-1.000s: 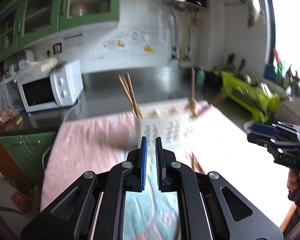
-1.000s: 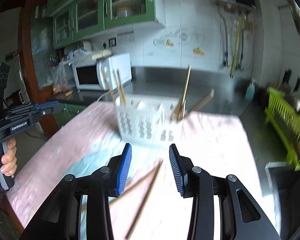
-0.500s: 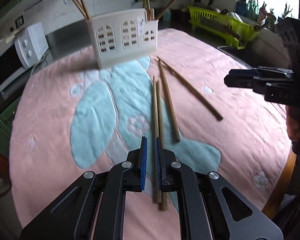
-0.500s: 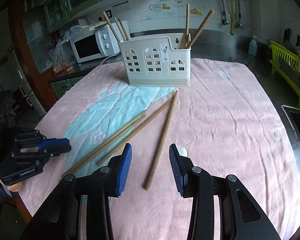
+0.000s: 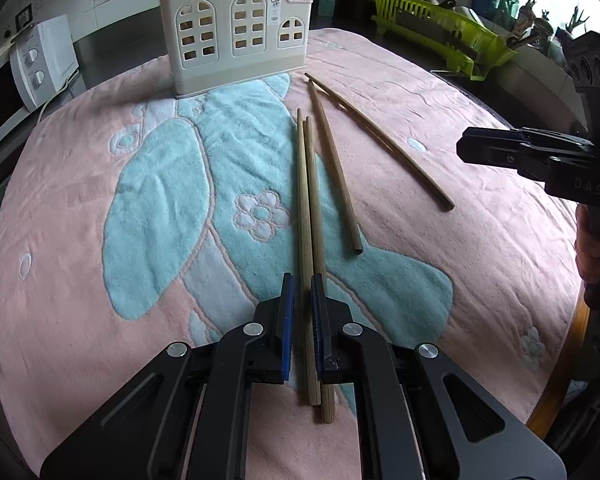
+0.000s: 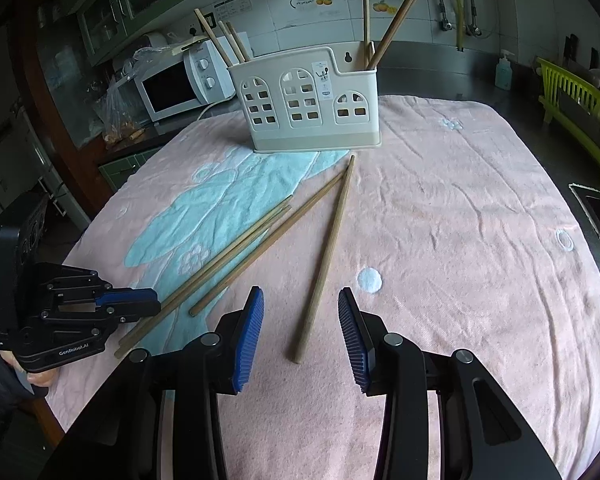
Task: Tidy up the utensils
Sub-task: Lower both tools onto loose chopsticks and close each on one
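Several wooden chopsticks lie on a pink and teal towel [image 5: 100,200]. A pair of chopsticks [image 5: 306,200] lies side by side and runs between the jaws of my left gripper [image 5: 301,312], whose jaws stand narrowly apart around it. Two more chopsticks [image 5: 336,168] lie to its right. A cream utensil holder [image 5: 236,36] with chopsticks in it stands at the towel's far side; it also shows in the right wrist view [image 6: 308,100]. My right gripper [image 6: 300,328] is open above the near end of a single chopstick [image 6: 326,256].
A white microwave [image 6: 172,84] stands on the counter at the back left. A green dish rack [image 5: 440,28] stands at the right. The right gripper's body [image 5: 540,156] is at the left wrist view's right edge; the left gripper [image 6: 80,308] is at the right wrist view's left edge.
Both grippers have dropped from facing the wall down toward the towel. My left gripper has come down over the near ends of the chopstick pair. My right gripper has neared the single chopstick.
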